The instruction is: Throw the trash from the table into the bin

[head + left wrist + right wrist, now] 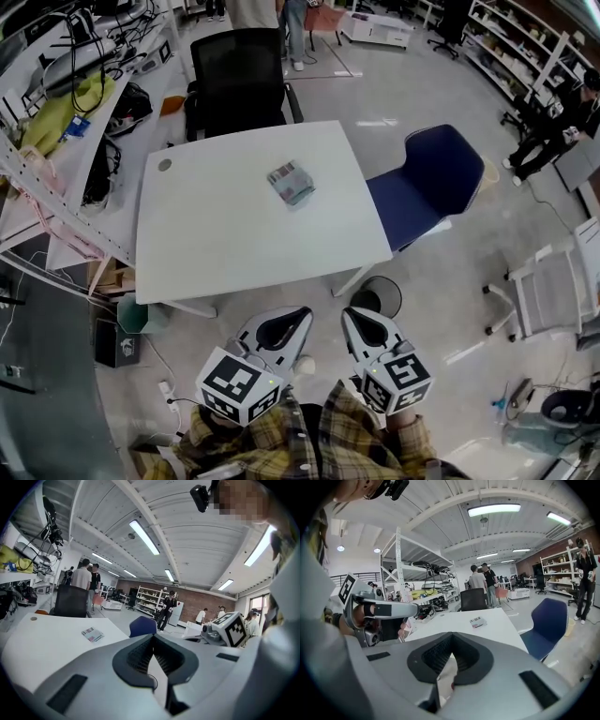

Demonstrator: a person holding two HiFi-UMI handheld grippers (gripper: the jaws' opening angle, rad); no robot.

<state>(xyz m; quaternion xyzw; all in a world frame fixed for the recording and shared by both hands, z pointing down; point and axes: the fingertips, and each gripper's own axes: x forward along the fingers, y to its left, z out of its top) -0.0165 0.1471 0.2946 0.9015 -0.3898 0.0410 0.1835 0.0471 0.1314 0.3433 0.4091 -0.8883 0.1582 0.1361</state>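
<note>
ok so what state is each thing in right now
left gripper: shut, empty
right gripper: shut, empty
trash packet: flat on the table, untouched
bin: upright on the floor by the table's corner, top open
black chair: drawn up to the table's far edge
blue chair: empty, beside the table

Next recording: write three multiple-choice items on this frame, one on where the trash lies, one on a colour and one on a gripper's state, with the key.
1. Where does the small crumpled printed packet lie?
A. on the white rectangular table
B. on the floor
C. inside a bin

2. What colour is the plastic chair at the table's right side?
A. red
B. blue
C. green

3. How do the jaws of the right gripper stand?
A. wide apart
B. shut on the packet
C. shut, with nothing between them

Key:
1 A: the head view shows the packet resting on the tabletop.
2 B: its seat and back are dark blue.
3 C: in the right gripper view the pads meet with nothing between them.
</note>
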